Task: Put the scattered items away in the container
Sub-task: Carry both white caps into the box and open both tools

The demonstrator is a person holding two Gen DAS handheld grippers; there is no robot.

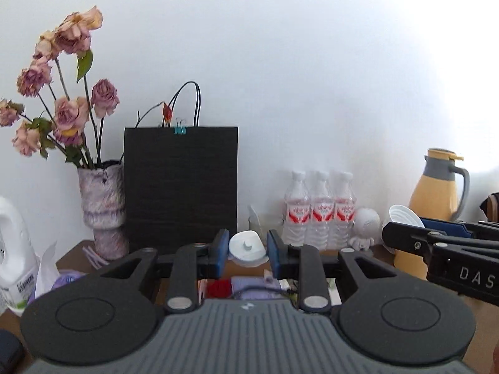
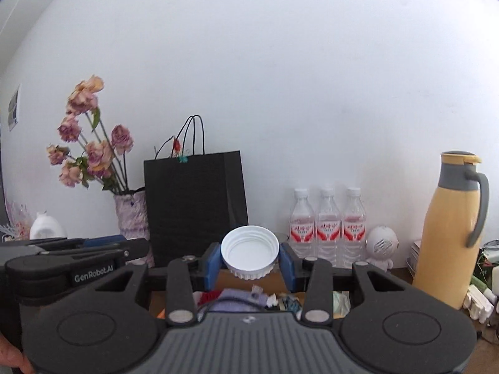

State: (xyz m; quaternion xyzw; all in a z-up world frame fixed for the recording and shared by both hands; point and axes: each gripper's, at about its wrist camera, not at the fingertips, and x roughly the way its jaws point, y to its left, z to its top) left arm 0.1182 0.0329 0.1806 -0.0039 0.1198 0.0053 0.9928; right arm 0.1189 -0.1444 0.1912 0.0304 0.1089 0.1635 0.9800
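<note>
One black paper bag stands behind and left of the right gripper, with one vase of dried flowers further left. One yellow thermos jug rises far right. Three water bottles line up behind right, beside one small white figure. The right gripper pinches one white ribbed lid, open side toward the camera. The left gripper frames one white object; whether it grips it, I cannot tell.
</note>
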